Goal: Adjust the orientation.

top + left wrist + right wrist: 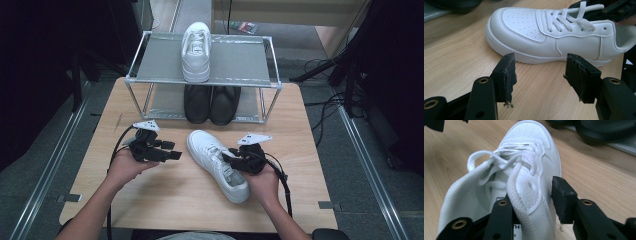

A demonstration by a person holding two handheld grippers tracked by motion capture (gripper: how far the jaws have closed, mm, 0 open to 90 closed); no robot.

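White sneaker (216,164) lies on the table (165,200), near side, right of centre, toe pointing far-left toward the rack. Right gripper (235,159) is at its collar: one jaw sits inside the opening, the other stands outside the side wall with a visible gap, so the wall is between the jaws but not yet pinched. Left gripper (172,152) hovers left of the shoe, jaws wide, holding nothing.

Step in hand looks like grasping the shoe to join its mate. To do it well: squeeze fully on the collar wall, keep the laces (499,157) out of the pinch, and lift level so the toe does not drag.

Shoe rack (145,55) at the far end: top shelf holds one white sneaker (196,50), toe away; bottom shelf holds a pair of black shoes (211,104), side by side.
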